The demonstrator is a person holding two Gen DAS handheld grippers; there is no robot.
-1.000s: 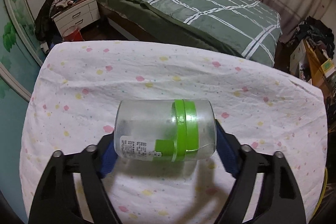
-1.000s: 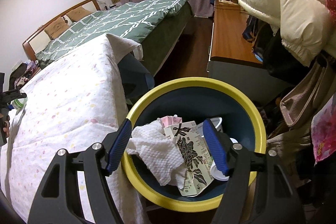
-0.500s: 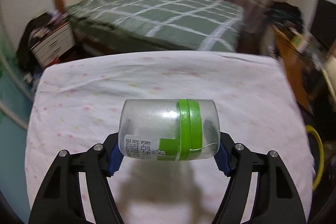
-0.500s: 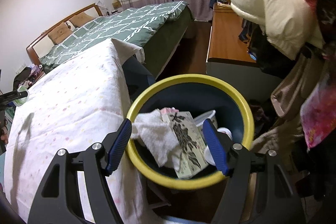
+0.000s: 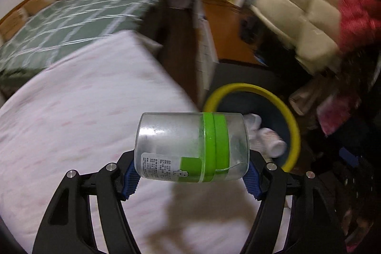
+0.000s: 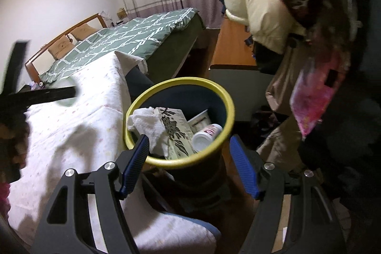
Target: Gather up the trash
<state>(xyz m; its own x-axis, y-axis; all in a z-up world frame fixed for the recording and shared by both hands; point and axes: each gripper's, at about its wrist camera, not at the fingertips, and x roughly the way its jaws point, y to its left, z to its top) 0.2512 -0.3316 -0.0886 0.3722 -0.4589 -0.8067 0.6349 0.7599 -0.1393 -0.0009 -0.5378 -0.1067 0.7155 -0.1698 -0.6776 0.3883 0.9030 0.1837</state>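
One jar, one bin.

left tongs: black angular linkage arms | ribbed blue fingers | round silver screws || right tongs: same black arms | ribbed blue fingers | silver screws

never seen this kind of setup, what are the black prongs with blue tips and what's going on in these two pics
They are two handheld grabbing tools, one in each of a person's hands, each with a camera looking along its fingers. The left tool is shut on a clear plastic jar with a green band, held sideways above a dotted white sheet. The right tool is open and empty, with a yellow-rimmed trash bin between its fingers. The bin holds a tissue, a printed carton and a small white bottle.
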